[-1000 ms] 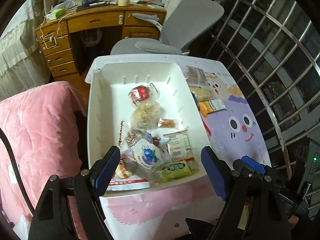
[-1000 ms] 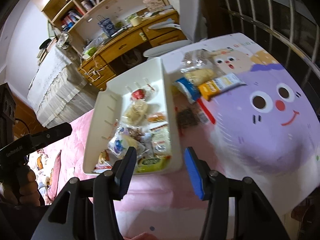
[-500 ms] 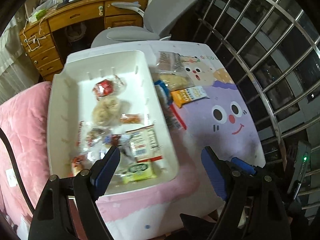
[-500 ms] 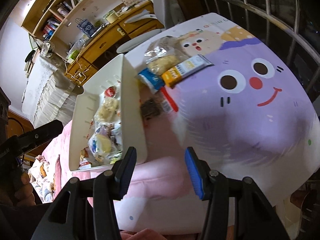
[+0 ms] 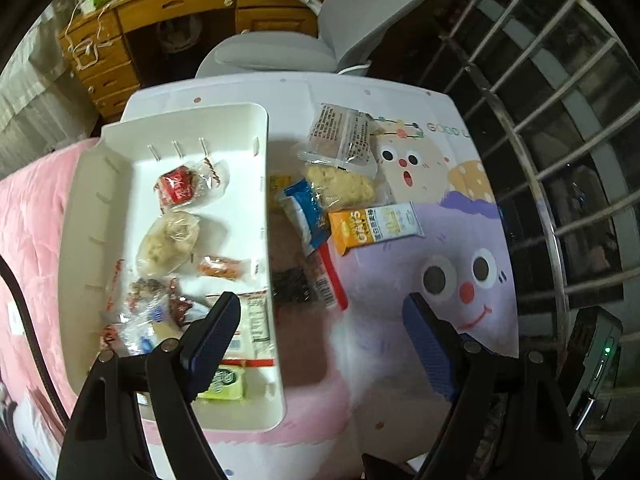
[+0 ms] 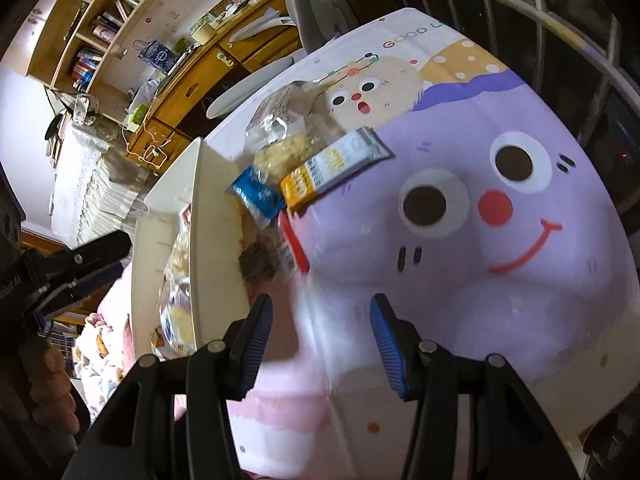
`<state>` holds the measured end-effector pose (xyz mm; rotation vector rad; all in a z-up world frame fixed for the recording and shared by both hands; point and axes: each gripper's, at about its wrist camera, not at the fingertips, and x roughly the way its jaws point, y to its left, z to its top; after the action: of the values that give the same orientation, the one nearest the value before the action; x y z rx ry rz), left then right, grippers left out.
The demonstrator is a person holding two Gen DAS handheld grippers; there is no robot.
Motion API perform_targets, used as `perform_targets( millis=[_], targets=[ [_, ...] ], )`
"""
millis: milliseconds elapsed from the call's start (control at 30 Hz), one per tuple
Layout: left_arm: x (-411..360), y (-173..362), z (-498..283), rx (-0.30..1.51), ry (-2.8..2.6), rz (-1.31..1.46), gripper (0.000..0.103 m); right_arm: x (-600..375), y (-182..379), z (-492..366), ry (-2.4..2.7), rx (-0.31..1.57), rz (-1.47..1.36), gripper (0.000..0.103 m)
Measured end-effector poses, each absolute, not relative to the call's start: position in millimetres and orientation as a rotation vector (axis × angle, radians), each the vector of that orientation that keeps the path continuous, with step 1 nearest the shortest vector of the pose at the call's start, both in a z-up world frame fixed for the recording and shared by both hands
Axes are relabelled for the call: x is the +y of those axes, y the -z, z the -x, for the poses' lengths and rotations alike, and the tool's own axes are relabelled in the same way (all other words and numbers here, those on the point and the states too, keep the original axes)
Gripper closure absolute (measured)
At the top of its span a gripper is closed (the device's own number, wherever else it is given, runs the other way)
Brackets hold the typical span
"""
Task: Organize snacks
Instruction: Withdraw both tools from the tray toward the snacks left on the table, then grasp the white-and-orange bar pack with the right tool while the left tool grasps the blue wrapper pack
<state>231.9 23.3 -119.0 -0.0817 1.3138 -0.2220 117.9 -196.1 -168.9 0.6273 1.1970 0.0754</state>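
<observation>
The bench [image 5: 400, 92], under a cartoon-printed cloth, carries everything. On its left side sits the white tray [image 5: 176, 128], already holding a red-wrapped sweet [image 5: 176, 186], a clear-bagged pastry [image 5: 168, 242], a small orange packet [image 5: 220, 267] and a heap of wrapped pieces at the near end.

Just beside the tray's right wall, on the cloth, lie the loose snacks waiting to be sorted: a clear bag with a printed label [image 5: 340, 136], a pale crumbly cake in film [image 5: 340, 186], a blue packet [image 5: 306, 212], an orange-and-white oat bar [image 5: 374, 224], and nearer, a dark packet [image 5: 290, 284] with a red-edged wrapper [image 5: 330, 276].

The left claw [image 5: 320, 340] hangs above the near tray corner and cloth, fingers spread wide, empty. The right claw [image 6: 316, 336] hovers over bare cloth short of the dark packet [image 6: 256, 258], fingers partly apart, nothing between them.

The step in hand looks like reaching for a loose snack. The dark packet is closest to the right claw, but it lies almost against the tray wall, so one finger has little room; coming down with the fingers lined along the wall should avoid knocking the tray. The film is thin and flat, so pinching a raised edge seems safer than pressing onto the cloth.
</observation>
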Motion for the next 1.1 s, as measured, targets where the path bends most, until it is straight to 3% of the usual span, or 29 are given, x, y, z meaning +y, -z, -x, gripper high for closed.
perform_targets(
  millis=[400, 667, 900, 1100],
  targets=[
    [-17.1, 168.6, -291.0, 1.408, 0.011, 0.107, 0.021, -220.2, 207.3, -198.7, -0.165, 1.255, -0.656, 0.052],
    [-25.0, 202.5, -313.3, 1.489, -0.072, 0.131, 0.029, -218.7, 235.9, -238.8, -0.228, 1.293, -0.681, 0.052],
    [-25.2, 220.2, -325.9, 1.536, -0.094, 0.132, 0.043, -215.3, 251.4, -257.4, -0.240, 1.319, -0.679, 0.052],
    [-25.2, 230.3, -334.9, 1.548, -0.116, 0.135, 0.043, -214.4, 256.4, -270.3, -0.215, 1.320, -0.639, 0.052]
  ],
)
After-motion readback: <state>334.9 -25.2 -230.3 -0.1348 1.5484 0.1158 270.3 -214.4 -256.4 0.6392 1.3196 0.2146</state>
